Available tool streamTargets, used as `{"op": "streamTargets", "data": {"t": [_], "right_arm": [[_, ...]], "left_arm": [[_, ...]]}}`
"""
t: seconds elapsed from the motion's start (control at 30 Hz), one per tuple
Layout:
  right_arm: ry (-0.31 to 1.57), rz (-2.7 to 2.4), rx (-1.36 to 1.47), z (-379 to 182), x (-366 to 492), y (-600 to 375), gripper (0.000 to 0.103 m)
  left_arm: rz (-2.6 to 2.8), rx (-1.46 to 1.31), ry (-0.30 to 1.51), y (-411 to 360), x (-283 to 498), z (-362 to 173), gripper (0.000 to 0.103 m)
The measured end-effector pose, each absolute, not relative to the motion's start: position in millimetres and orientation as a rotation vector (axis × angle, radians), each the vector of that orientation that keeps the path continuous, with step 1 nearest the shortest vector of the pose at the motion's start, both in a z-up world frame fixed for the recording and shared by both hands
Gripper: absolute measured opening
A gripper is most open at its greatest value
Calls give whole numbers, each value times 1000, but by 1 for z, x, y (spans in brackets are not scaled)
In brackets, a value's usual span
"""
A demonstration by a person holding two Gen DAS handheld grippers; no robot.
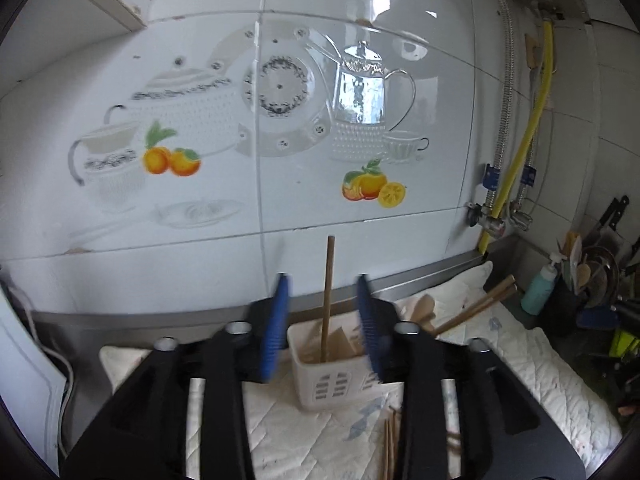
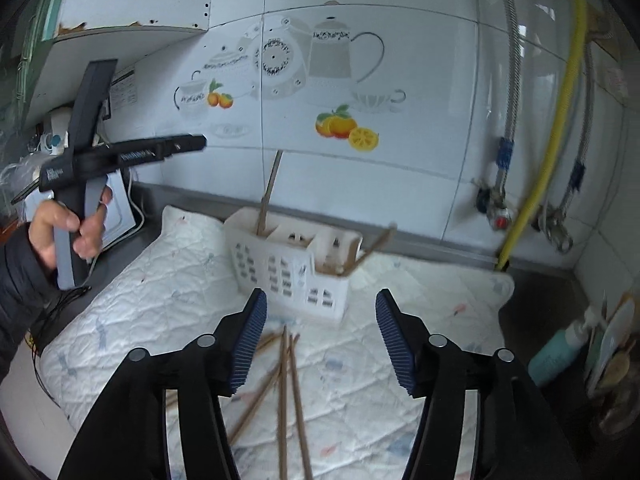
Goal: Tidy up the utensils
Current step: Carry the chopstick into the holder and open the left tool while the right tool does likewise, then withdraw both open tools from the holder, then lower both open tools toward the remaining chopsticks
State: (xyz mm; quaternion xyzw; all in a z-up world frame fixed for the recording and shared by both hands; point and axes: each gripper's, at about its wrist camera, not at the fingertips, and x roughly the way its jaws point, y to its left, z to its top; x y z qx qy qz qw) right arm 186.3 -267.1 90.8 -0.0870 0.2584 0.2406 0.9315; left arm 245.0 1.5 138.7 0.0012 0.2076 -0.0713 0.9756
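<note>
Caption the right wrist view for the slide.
Open right claw above loose chopsticks before the white utensil caddy.

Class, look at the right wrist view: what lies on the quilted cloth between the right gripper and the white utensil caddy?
Loose wooden chopsticks lie scattered there, in the right wrist view.

A grey metal table [image 2: 472, 256] is running along the foot of the tiled wall, and a white quilted cloth [image 2: 168, 300] is covering most of it. Sitting on the cloth near its middle is a white slotted utensil basket [image 2: 288, 276] (divided into compartments). Loose brown chopsticks [image 2: 286, 380] are lying crossed on the cloth at 6 o'clock from the basket, touching one another. In the left wrist view, wooden spoons [image 1: 460, 312] are resting on the cloth at 2 o'clock from the basket. A teal pump bottle [image 2: 560, 352] is standing off the cloth at 4 o'clock.
</note>
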Motion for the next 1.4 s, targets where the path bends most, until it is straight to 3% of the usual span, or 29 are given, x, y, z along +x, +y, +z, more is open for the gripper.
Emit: {"op": "streamTargets", "data": {"t": [0.07,0.23,0.43,0.6,0.87,1.4], "right_arm": [[543,481,-182,72,174,-271,55],[611,454,-162,24,151,-284,61],[704,387,-82,-28,129,-307,63],[727,337,-36,-49,117,-319,63],[711,346,9,-53,101,-315,63],[705,326,5,-58,93,-315,63]], "left_arm": [[-144,0,423,6,230,134,42],[-139,-19,452,20,176,103,66],[-106,-50,526,31,122,52,83],[-76,-76,575,33,86,14,85],[-32,-126,550,36,43,-4,90],[-45,-104,639,45,29,-37,89]]}}
